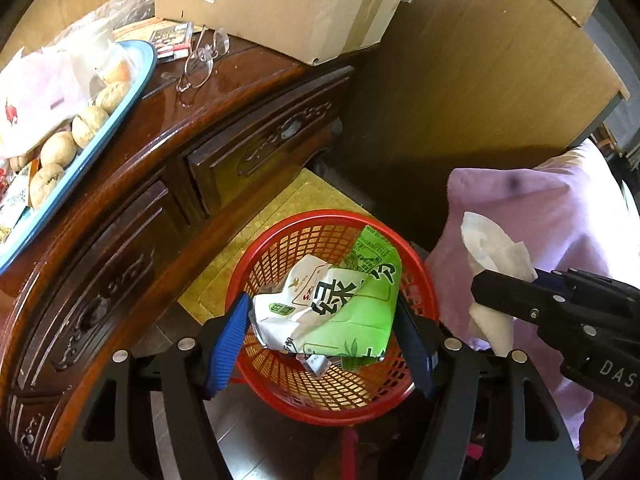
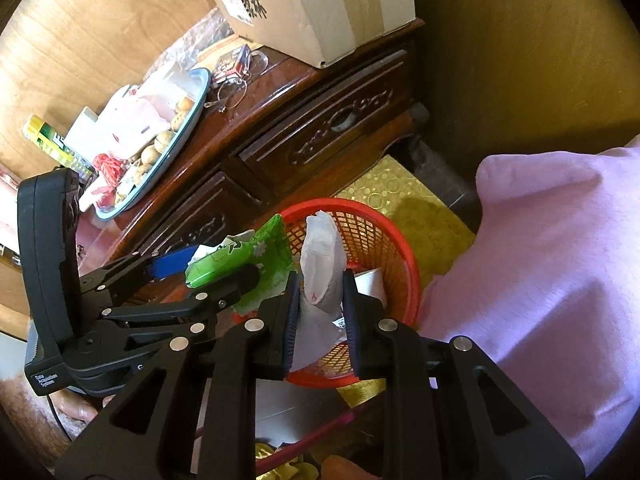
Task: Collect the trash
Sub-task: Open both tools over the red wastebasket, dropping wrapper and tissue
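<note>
- Since both pieces of trash are carried right over the red basket [image 1: 340,236], a drop into it looks to be what's lined up next.
- A crumpled green-and-white wrapper [image 1: 332,304] is pinched in the left gripper [image 1: 324,344]; the jaws are kept fairly wide because the packet is bulky.
- A white tissue [image 2: 322,264] is clamped in the right gripper [image 2: 320,316], jaws pressed nearly together since it's so thin.
- Both grippers are tilted steeply down, so whatever's let go should fall inside the rim, probably.
- The basket is parked on the floor on a yellow mat [image 1: 280,208], just beside the dark wooden desk [image 1: 224,92], handy for clearing it.
- Some scraps can already be seen at the bottom of the basket.
- A blue tray [image 1: 116,108] of walnuts, glasses [image 1: 200,60] and a cardboard box [image 1: 288,4] are left on the desk, untouched.
</note>
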The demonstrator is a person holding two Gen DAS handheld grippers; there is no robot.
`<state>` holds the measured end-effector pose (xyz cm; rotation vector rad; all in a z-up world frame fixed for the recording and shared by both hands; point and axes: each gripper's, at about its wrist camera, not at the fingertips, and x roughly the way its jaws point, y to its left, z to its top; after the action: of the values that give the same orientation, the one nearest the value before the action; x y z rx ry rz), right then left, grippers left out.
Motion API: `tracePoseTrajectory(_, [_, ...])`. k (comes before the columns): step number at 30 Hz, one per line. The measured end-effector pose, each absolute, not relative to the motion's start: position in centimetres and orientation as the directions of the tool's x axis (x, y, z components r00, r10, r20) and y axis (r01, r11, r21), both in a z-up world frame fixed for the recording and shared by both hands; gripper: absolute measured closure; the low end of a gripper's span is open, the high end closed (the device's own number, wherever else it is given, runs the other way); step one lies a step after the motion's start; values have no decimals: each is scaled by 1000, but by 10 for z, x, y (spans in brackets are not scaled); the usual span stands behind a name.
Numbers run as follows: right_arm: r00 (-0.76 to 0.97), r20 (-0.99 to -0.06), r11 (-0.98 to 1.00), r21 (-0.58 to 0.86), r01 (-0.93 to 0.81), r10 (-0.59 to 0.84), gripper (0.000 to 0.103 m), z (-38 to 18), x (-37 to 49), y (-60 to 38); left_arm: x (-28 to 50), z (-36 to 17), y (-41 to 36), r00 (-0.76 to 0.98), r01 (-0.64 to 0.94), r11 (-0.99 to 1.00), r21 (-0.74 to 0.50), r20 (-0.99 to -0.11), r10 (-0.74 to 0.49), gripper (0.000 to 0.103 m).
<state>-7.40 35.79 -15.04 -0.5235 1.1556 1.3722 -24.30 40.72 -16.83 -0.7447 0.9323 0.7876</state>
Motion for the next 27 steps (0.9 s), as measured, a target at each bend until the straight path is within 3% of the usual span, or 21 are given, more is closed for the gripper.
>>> tracePoseTrajectory(9, [-207,-860,203,332,-921,466,76,-157,-75,363,-244,-175,410,358,-850,484,-210,-903,237,33])
tracePoseTrajectory(14, [-221,-856,207,349,-914,467,58,-157,-73,362,-244,-177,409,357,-848,485,-213,-906,227,28])
tracePoseTrajectory(27, [-195,-834,228,353,-908,516,57,-136,-64,347,-240,-157,405,372,-846,490,-209,-890,263,26])
